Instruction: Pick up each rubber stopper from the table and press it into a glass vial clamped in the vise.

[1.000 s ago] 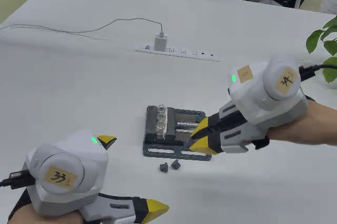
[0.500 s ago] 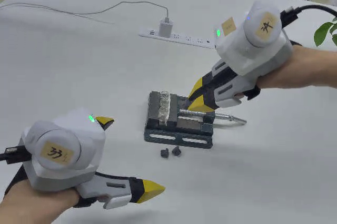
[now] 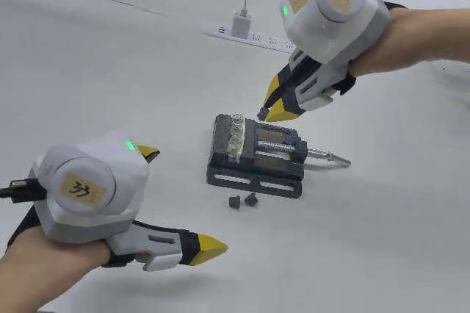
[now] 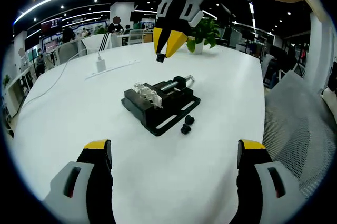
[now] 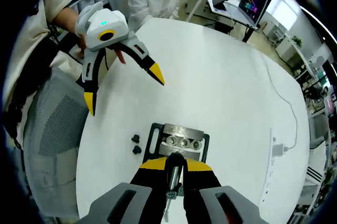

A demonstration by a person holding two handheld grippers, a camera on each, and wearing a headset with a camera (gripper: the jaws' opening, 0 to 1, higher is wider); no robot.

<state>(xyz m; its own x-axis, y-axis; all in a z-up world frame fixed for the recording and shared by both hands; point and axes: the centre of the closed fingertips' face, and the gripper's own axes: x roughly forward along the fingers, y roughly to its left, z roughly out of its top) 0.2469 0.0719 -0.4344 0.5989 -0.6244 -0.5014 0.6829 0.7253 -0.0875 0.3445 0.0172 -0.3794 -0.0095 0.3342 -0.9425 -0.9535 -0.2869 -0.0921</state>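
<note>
One white surface. Two claws: the left claw is wide apart and holds nothing. The right claw hangs above the one vise, higher than a second ago, pinched on what looks like a dark stopper. The right gripper view looks down on three vials in the vise. Two stoppers lie just beside it.

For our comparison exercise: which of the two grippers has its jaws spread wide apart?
The left gripper, low over the table: its jaws stand far apart, holding nothing. The right gripper, raised above the vise, is closed on a small dark piece.
</note>
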